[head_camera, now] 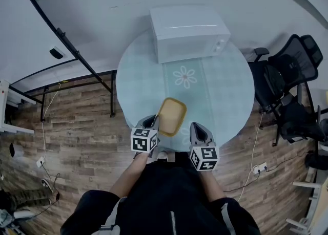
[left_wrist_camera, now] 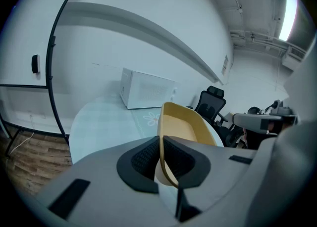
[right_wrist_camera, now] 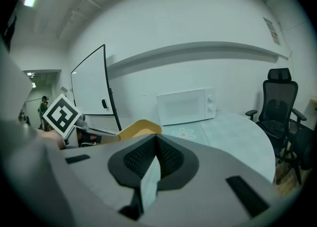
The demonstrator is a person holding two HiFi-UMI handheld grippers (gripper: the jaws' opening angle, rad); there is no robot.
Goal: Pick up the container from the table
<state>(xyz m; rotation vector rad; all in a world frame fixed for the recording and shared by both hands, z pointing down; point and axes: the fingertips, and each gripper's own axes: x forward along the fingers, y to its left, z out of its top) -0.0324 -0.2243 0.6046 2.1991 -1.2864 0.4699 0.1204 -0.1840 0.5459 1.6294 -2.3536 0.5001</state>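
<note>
OK, nearest first: person in a black top (head_camera: 169, 198) stands at the near edge of the round table (head_camera: 225, 90), one tool in each hand.

Left gripper (head_camera: 155, 122): jaws clamped on the near rim of the yellow container (head_camera: 171, 115). Its own camera shows the thin wall pinched edge-on between the two black pads (left_wrist_camera: 143, 159), with the tub's open inside running away from the jaws. Marker cube (head_camera: 144, 140) sits behind the jaws, towards the person.

Right gripper (head_camera: 196, 125): jaws together, nothing between them. It's just to the right of the container, not touching it. From its own camera the pads meet in a line, and the container (right_wrist_camera: 138, 128) shows off to its left.

Container: shallow rectangular tub, empty, over the near part of the table, between the two tools. It looks tilted. Can't tell whether its far end rests on the cloth.

Table: pale teal check cloth, with a flower print (head_camera: 185, 77) in the middle, beyond the container.

Further back: white microwave (head_camera: 189, 37) at the far edge of the table, door facing the person, knobs on its right.

Surroundings: black office chairs (head_camera: 287, 90) on the right, close to the table. Whiteboard on a black frame (head_camera: 66, 44) on the left. Wood plank floor (head_camera: 77, 142), with a white power strip (head_camera: 260, 168) and cable on it, right of the person.
</note>
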